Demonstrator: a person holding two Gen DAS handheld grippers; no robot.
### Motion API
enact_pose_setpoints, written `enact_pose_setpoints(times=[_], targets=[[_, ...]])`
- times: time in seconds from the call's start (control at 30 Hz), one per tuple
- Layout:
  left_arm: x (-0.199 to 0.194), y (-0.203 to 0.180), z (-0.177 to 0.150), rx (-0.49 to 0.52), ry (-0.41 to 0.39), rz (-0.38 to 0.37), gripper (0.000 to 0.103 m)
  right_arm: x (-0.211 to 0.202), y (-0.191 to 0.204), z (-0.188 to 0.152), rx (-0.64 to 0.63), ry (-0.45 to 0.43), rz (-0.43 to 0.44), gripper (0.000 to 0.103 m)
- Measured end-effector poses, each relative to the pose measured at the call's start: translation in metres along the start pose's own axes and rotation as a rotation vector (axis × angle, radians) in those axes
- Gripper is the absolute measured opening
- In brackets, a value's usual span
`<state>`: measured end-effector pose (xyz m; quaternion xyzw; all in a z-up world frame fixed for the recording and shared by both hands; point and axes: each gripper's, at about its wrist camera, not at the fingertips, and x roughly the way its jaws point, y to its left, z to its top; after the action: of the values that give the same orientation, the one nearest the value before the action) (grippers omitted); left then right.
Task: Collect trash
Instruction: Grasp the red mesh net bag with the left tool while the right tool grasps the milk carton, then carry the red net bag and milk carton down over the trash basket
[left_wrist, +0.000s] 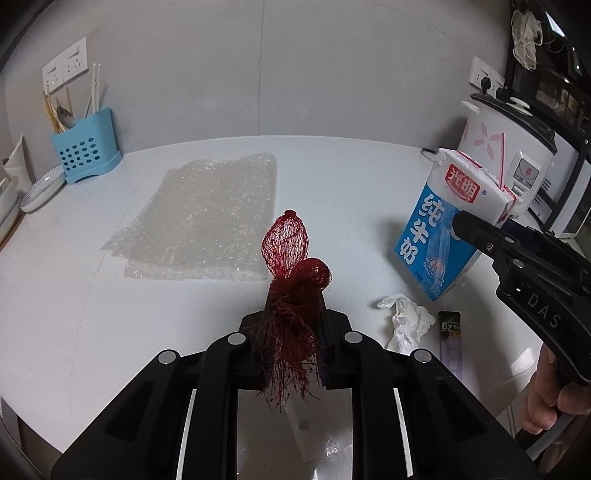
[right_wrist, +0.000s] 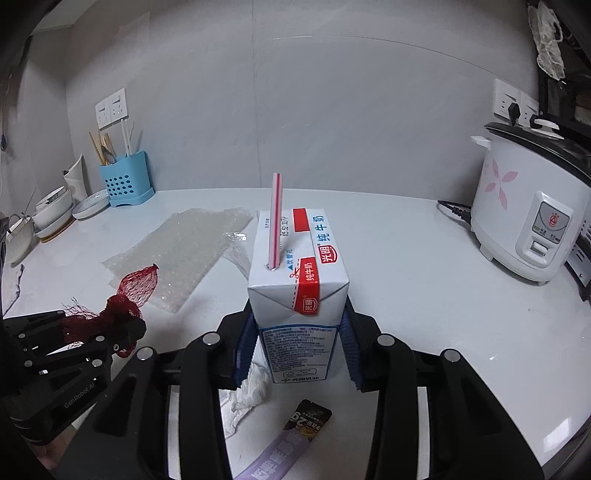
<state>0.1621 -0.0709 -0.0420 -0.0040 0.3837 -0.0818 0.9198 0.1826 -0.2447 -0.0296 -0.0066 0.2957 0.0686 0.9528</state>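
Left gripper (left_wrist: 293, 314) was closed on a red mesh net (left_wrist: 291, 266), bunched between its fingers. The net's rounded far end stuck up past the fingertips; frayed strands hung back toward the camera. In the right wrist view the same net (right_wrist: 125, 291) was held clear of the counter (right_wrist: 406, 258), at the left edge of the scene.

Right gripper (right_wrist: 299, 332) was closed partway on a blue-and-white milk carton (right_wrist: 299, 295), blue ribbed pads pressed on both side walls. A red-and-white straw (right_wrist: 275, 221) stood in the hole in the carton's top. From the left wrist view the carton (left_wrist: 443, 229) was tilted and off the counter, at the right of the scene, with the right gripper (left_wrist: 476, 236) on it and a person's hand (left_wrist: 550, 391) on the gripper handle.

Trash left on the counter:
- sheet of bubble wrap (left_wrist: 207, 218), lying flat, left of centre, far from both grippers;
- crumpled white tissue (left_wrist: 406, 321), near edge, below the carton;
- small dark-and-purple sachet (left_wrist: 450, 339), just right of the tissue.

Background: blue utensil holder (right_wrist: 125, 181) far left against the wall, stacked dishes (right_wrist: 55, 214) beside it, white rice cooker (right_wrist: 528, 218) far right.
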Motion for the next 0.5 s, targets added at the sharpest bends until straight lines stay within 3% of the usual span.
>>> enact_pose_setpoints(times=[0.5], targets=[[-0.063, 0.001, -0.015, -0.014, -0.072, -0.002, 0.017, -0.06, 0.005, -0.007, 0.001, -0.046, -0.032, 0.039]])
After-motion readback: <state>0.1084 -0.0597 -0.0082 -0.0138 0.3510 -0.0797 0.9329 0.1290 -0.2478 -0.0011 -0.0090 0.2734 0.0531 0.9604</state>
